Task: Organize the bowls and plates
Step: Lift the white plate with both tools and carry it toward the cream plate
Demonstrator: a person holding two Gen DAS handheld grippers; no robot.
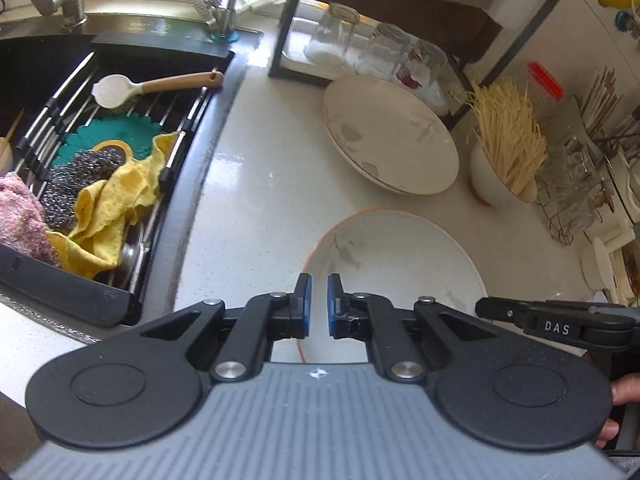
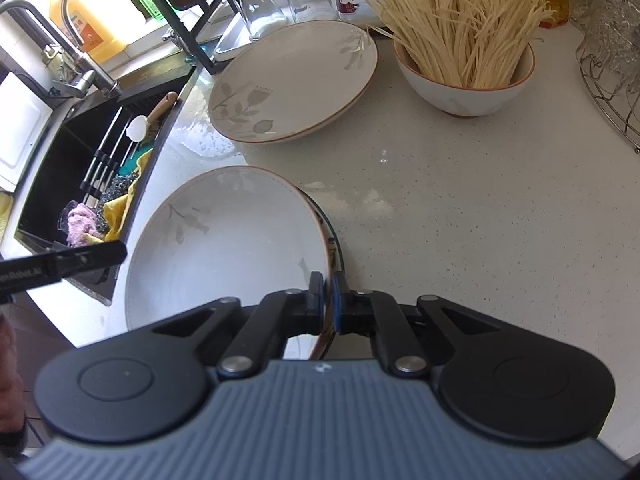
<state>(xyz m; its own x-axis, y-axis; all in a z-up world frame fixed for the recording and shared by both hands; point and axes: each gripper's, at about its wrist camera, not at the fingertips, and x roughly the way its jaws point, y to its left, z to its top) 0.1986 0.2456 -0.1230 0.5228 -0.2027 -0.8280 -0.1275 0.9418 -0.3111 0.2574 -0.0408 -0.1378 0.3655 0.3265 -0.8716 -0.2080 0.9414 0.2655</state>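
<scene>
Plate in grip (image 2: 224,248): white, leaf print, brown rim; tilted above the pale counter (image 2: 460,220), close to the sink edge.
Right gripper (image 2: 325,300): clamped on that plate's near right rim, one pad on each face.
Left gripper (image 1: 319,306): blue pads nearly together with a narrow gap, holding nothing; hovering over the same plate's (image 1: 400,256) near left rim.
Stacked plates (image 2: 294,80): two matching ones, farther back on the counter, apart from the held plate.
Bowl (image 2: 466,88): right of the stack, filled with dry noodles (image 2: 452,20) standing on end.
Glasses (image 2: 256,8): upturned, behind the stack.
Sink (image 1: 48,64): left; holding a rack with scrubber (image 1: 80,176), yellow cloth (image 1: 116,196), brush (image 1: 156,86).
</scene>
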